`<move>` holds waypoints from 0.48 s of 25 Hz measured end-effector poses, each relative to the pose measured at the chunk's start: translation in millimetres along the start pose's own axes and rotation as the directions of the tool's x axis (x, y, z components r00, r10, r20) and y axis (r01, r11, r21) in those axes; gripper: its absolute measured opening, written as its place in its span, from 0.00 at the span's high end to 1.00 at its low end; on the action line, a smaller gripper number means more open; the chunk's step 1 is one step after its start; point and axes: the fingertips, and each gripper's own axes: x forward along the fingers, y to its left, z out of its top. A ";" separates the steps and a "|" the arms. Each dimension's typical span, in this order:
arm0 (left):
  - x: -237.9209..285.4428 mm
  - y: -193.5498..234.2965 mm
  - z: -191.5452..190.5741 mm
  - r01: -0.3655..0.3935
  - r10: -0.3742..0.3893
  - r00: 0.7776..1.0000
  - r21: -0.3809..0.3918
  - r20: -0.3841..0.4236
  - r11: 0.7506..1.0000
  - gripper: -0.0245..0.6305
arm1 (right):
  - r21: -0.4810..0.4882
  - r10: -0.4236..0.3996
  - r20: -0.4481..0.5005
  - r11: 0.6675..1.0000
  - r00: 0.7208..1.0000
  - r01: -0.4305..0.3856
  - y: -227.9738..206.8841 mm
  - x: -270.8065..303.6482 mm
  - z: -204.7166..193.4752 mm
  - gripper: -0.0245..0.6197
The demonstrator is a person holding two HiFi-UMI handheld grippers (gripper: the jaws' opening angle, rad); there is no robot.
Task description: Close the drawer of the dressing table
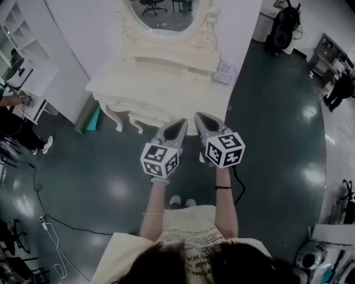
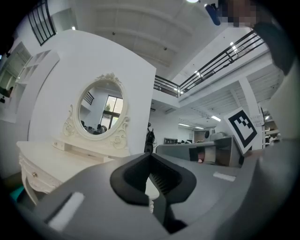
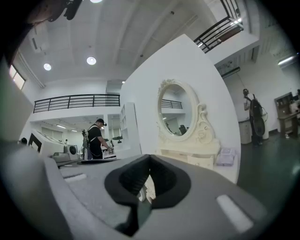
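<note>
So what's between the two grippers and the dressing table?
Nothing: in both gripper views, only air separates the left gripper and right gripper from the dressing table.

The middle front of the dressing table (image 1: 145, 87) hides behind the tips of the left gripper (image 1: 179, 121) and right gripper (image 1: 200, 116). Beyond them, the mirror (image 1: 162, 15) is cut off at the top.

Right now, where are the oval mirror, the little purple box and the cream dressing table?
Oval mirror in a carved cream frame (image 2: 101, 111), left gripper view, centre of the glass.
Small lilac box (image 1: 224, 72), head view, its top face.
Cream carved dressing table (image 1: 148, 89), head view, bare tabletop.
</note>
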 end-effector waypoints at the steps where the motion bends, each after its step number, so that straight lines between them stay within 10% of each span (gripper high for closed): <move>1: 0.1 -1.0 0.4 0.001 -0.001 1.000 0.000 0.001 1.000 0.96 | 0.001 0.001 0.001 1.000 1.000 -0.001 -0.1 -1.0 0.3 0.96; 12: 12.3 -9.5 -1.2 -0.005 0.005 1.000 0.002 -0.002 1.000 0.96 | -0.004 0.001 0.001 1.000 1.000 -0.001 -15.1 -6.5 1.5 0.96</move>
